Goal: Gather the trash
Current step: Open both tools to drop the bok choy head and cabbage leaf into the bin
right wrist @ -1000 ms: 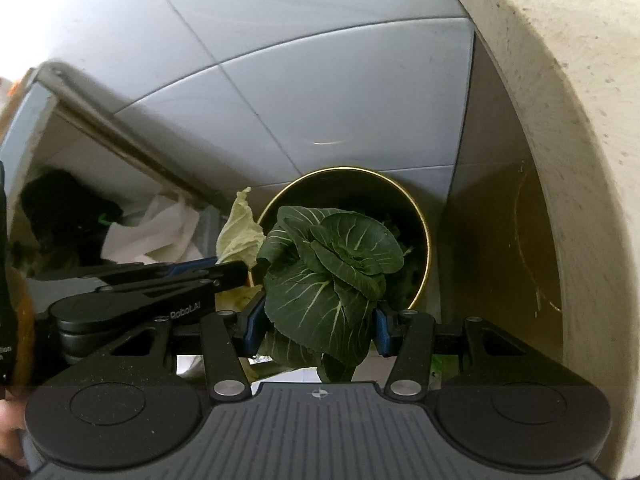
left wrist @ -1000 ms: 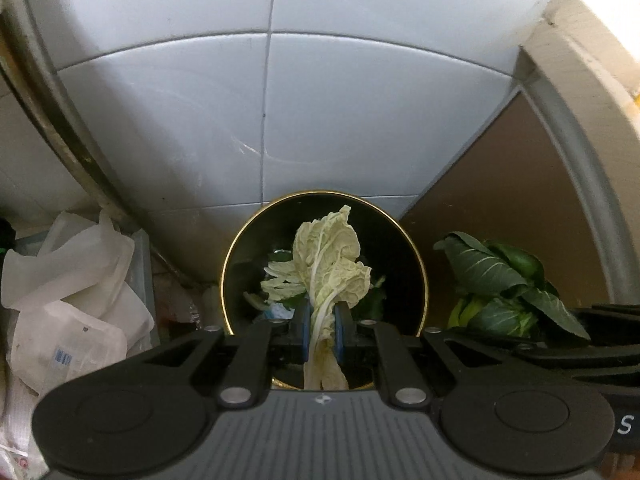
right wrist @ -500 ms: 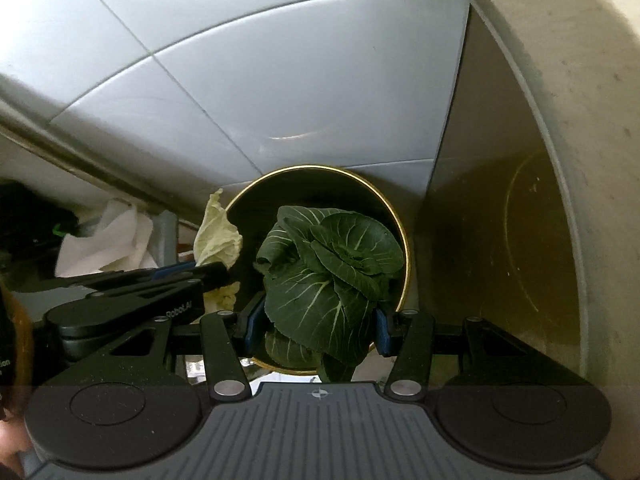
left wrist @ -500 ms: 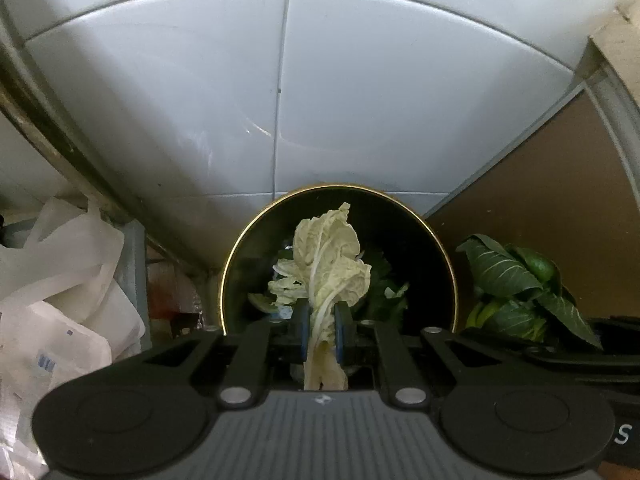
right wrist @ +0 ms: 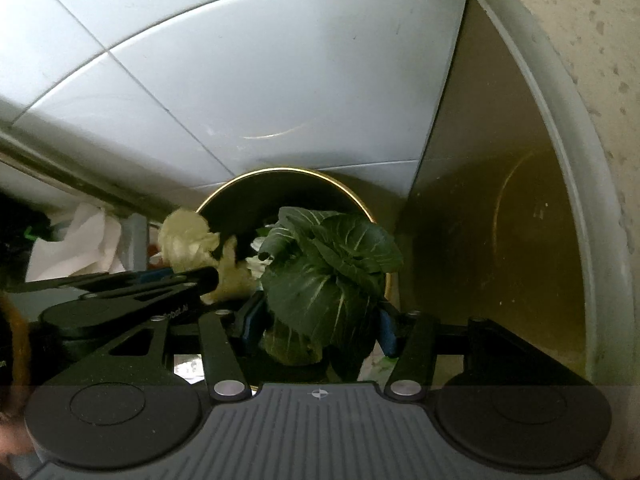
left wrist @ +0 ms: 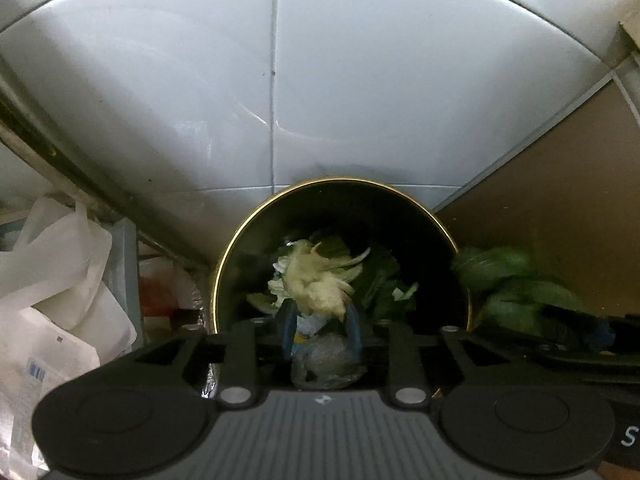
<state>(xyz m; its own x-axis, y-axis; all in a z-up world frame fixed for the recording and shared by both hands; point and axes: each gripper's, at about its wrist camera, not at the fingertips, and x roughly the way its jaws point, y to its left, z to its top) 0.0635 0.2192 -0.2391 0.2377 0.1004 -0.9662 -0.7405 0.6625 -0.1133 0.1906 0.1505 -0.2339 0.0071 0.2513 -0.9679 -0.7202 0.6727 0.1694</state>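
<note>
Left wrist view: opening left claw (left wrist: 318, 326) frees pale leaf (left wrist: 316, 284); right claw's (right wrist: 316, 326) opening grip on greens (right wrist: 328, 268) unclear.

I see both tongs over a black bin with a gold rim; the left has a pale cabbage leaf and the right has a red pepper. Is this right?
Not quite. The right tongs have a dark green leafy vegetable between them, not a red pepper, as the right wrist view shows. The rest holds: the black bin, and the pale cabbage leaf at the opening left tongs.
</note>
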